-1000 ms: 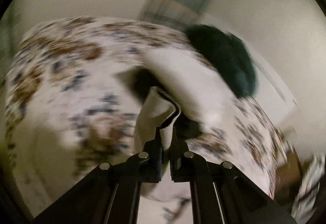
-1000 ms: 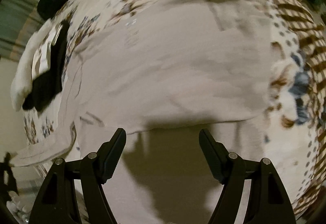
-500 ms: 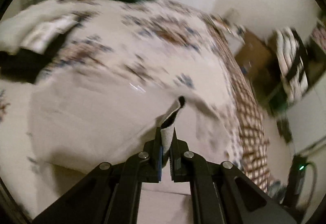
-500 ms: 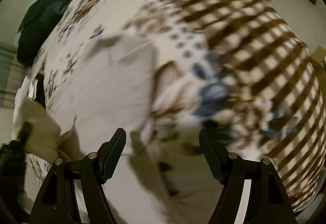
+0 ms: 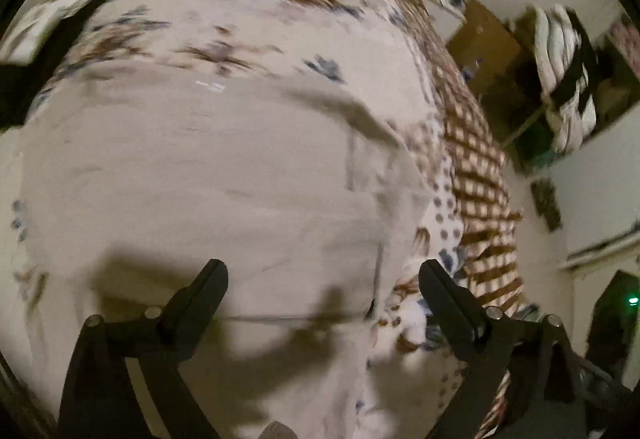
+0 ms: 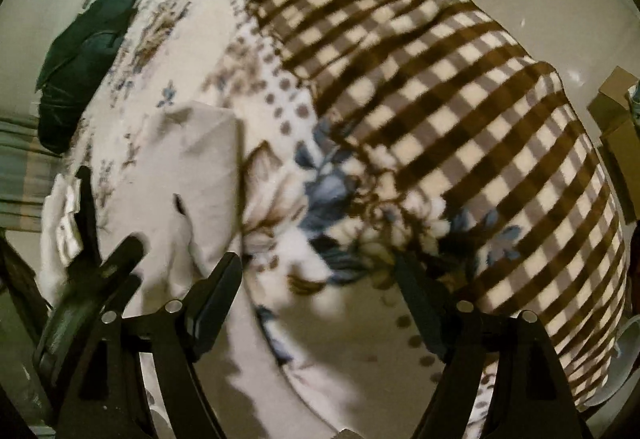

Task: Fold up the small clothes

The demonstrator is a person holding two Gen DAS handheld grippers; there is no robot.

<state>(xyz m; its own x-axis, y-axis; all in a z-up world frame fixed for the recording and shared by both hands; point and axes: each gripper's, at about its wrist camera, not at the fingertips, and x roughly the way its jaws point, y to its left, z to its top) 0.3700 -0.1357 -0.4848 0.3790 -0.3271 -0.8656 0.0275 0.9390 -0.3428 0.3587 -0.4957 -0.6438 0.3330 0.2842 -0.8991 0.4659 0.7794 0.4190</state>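
Note:
A pale beige garment (image 5: 224, 175) lies spread flat on the bed. In the right wrist view it (image 6: 196, 175) shows at the left, folded over with a straight right edge. My left gripper (image 5: 322, 279) is open and empty just above the garment's near part; it also shows in the right wrist view (image 6: 96, 247) at the lower left. My right gripper (image 6: 318, 275) is open and empty, over the floral blanket to the right of the garment.
The bed carries a floral blanket (image 6: 320, 199) and a brown checked blanket (image 6: 460, 111). A dark green pillow (image 6: 80, 67) lies at the far end. A white and black clothes pile (image 5: 48, 23) sits far left. Cardboard boxes (image 6: 616, 111) stand beside the bed.
My left gripper has let go of the beige fabric and opened wide; the garment now lies flat. My right gripper has swung right, off the garment and over the blankets.

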